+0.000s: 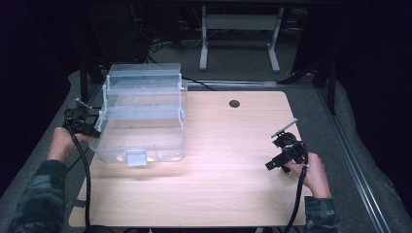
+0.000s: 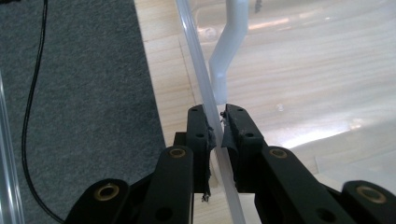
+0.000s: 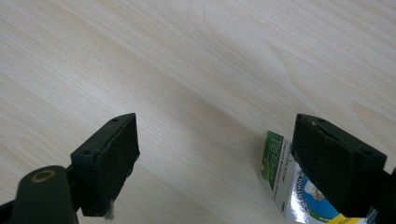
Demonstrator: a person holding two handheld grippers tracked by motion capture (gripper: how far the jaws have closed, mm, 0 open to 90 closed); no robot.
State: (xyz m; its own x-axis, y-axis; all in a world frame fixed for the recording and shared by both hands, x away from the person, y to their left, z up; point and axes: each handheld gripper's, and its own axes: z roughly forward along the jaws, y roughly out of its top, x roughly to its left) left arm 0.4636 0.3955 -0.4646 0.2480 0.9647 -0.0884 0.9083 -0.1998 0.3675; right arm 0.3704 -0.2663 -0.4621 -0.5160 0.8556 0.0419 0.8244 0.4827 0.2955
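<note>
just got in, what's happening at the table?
A person works two handheld grippers at a wooden table. The left gripper has its fingers closed on the left wall of a clear plastic bin, lid open. The right gripper hangs open over bare wood on the right, with a small printed packet beside one finger, not gripped.

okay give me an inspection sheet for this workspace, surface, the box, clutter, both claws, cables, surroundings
Surface: light wood table with a dark round hole near its far edge.
Job's things: clear plastic box, lid raised, at the table's left.
Clutter: small printed packet by the right claw.
Grippers: left claw shut on the box's left wall; right claw open above the table.
Cables: black cable trails from the left claw; another from the right.
Surroundings: grey carpet, white table frame behind.
</note>
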